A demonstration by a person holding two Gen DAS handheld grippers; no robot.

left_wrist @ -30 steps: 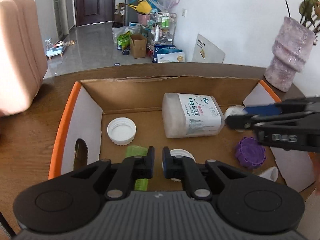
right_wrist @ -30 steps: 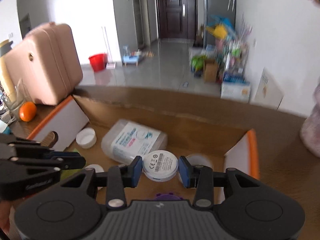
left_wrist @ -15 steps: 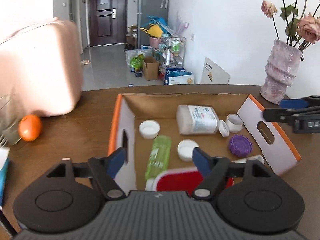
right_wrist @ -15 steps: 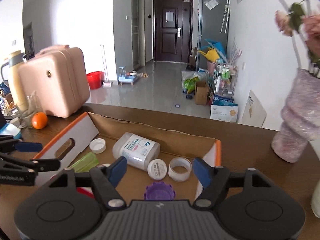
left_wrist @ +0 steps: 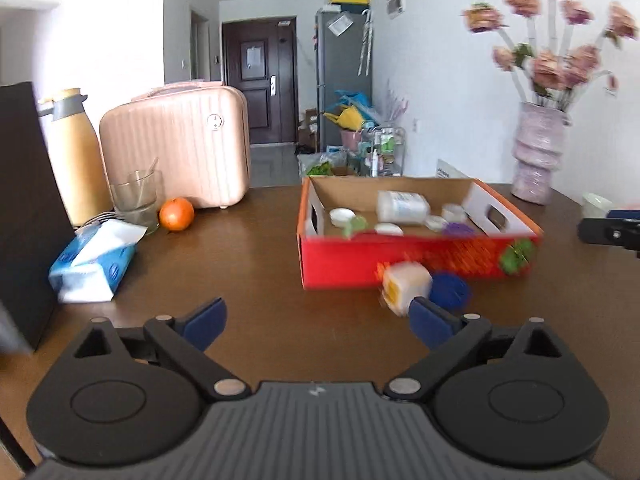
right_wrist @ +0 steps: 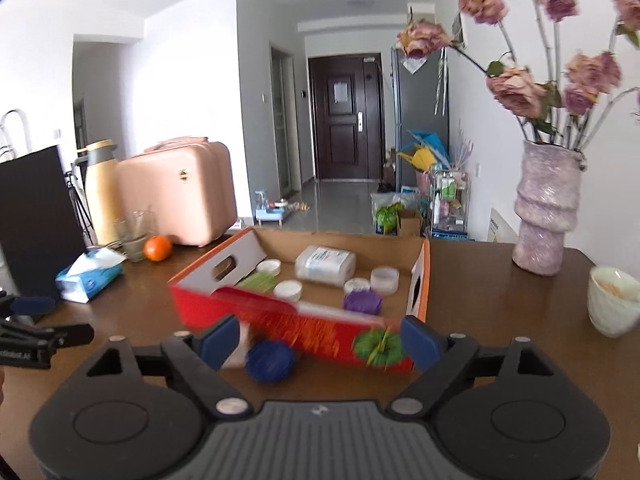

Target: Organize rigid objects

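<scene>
A red cardboard box sits on the brown table. Inside lie a white plastic jar, a green bottle, white lids and a purple lid. A white jar and a blue lid lie on the table against the box front. My left gripper is open and empty, well back from the box. My right gripper is open and empty, in front of the box.
A pink suitcase, a yellow thermos, a glass, an orange and a tissue pack stand at the left. A flower vase and a white bowl stand at the right.
Both grippers have opened and pulled back out of the box towards the table's near side. The right one let go of a white lid, which now lies in the box.
</scene>
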